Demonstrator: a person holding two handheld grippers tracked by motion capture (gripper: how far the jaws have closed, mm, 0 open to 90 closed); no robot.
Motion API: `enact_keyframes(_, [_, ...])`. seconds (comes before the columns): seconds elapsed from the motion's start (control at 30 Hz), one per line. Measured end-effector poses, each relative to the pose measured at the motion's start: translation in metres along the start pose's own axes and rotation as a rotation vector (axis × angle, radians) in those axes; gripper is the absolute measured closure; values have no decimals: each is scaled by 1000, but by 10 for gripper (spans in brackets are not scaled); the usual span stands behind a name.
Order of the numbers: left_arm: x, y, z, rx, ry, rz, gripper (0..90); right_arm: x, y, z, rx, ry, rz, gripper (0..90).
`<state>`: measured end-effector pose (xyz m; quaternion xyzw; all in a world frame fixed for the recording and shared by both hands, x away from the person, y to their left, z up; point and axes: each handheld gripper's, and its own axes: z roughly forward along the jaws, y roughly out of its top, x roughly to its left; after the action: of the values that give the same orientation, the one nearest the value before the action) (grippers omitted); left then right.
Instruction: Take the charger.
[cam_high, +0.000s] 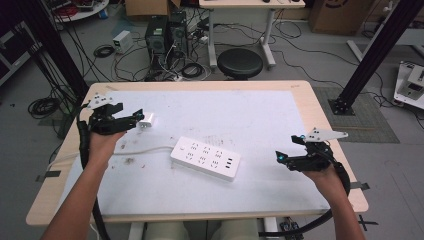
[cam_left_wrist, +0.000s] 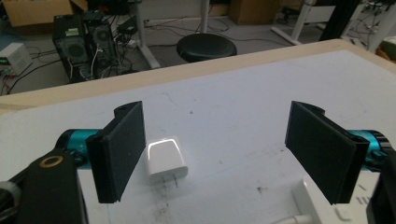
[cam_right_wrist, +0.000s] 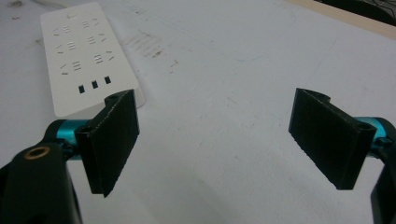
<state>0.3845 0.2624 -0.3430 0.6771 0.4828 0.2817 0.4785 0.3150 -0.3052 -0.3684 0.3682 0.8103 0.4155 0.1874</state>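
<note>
My left gripper stands wide open and empty, with the white charger lying flat just ahead at eleven o'clock, beside its left pad. It looks light, hard and glossy, so I'd pinch its flat sides, clear of the prongs; my right gripper gapes empty too.

The white mat lies open across its far and right parts, so a gripper could sweep freely there. The power strip sits near the middle, angled, with its cord trailing left across the mat toward the left edge; both bar a low pass through the centre-left. The charger plug lies flat between the wide-spread jaws of the left gripper, close to one pad with bare surface on its other side. Bare mat lies between the parted jaws of the right gripper, the strip's end just beyond one pad.
</note>
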Motion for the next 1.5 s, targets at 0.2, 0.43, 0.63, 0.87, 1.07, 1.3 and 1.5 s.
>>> enact_keyframes(0.2, [10, -8, 30, 58, 39, -23, 203, -1, 1, 2, 7, 11, -4, 163])
enact_keyframes(0.43, [22, -20, 62, 124, 101, -71, 203, -3, 2, 3, 12, 4, 8, 163])
enact_keyframes(0.63, [30, -33, 84, 171, 126, -116, 203, -2, 2, 1, 15, -2, 14, 163])
enact_keyframes(0.87, [29, -35, 97, 201, 132, -98, 203, -4, -2, -1, 23, -13, 28, 163])
enact_keyframes(1.07, [30, -43, 109, 265, 154, -86, 203, -4, -2, -2, 20, -14, 23, 163])
enact_keyframes(1.3, [30, -50, 115, 311, 178, -70, 203, -4, -1, -5, 23, -22, 31, 163])
enact_keyframes(1.5, [32, -53, 118, 337, 176, -76, 205, -5, -2, -6, 23, -25, 26, 163])
